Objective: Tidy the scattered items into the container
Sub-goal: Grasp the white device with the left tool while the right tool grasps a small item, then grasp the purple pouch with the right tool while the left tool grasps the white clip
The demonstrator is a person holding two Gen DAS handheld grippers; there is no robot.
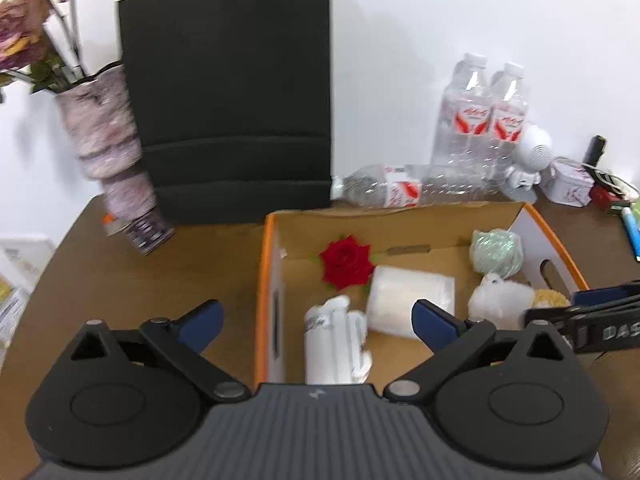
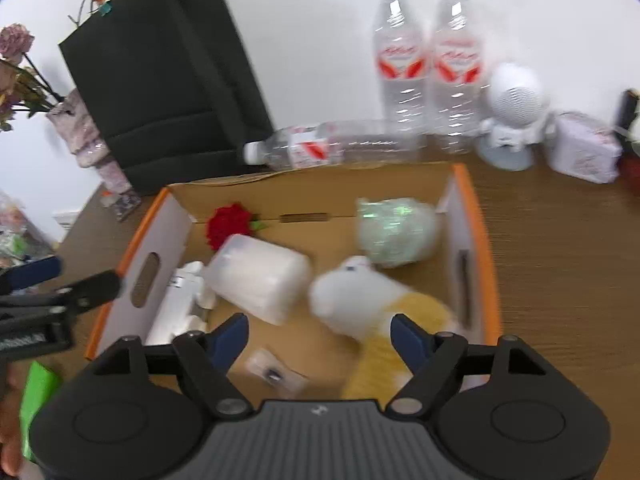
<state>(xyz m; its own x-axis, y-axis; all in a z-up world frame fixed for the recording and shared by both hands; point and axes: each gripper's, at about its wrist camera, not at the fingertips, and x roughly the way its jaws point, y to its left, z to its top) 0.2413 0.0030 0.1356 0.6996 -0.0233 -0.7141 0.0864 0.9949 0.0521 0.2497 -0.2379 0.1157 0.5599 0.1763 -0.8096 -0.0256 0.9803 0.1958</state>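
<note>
White wall stands behind a brown wooden table (image 2: 560, 248), where a cardboard box (image 2: 476, 216) with orange rim is the container. Inside it lie a red rose (image 1: 346, 262), a white roll (image 2: 260, 276), a green ball (image 2: 394, 230), a white and yellow plush toy (image 2: 360, 300), a white packet (image 1: 334, 340) and a small clear bag (image 2: 272, 370). Left gripper (image 1: 316, 314) is over the box's left wall, its jaws spread wide and holding nothing. Right gripper (image 2: 318, 338) is over the near part of the box, jaws spread too, the toy just beyond them. Behind the box stand a black bag (image 1: 228, 92) and water bottles (image 2: 424, 64)
</note>
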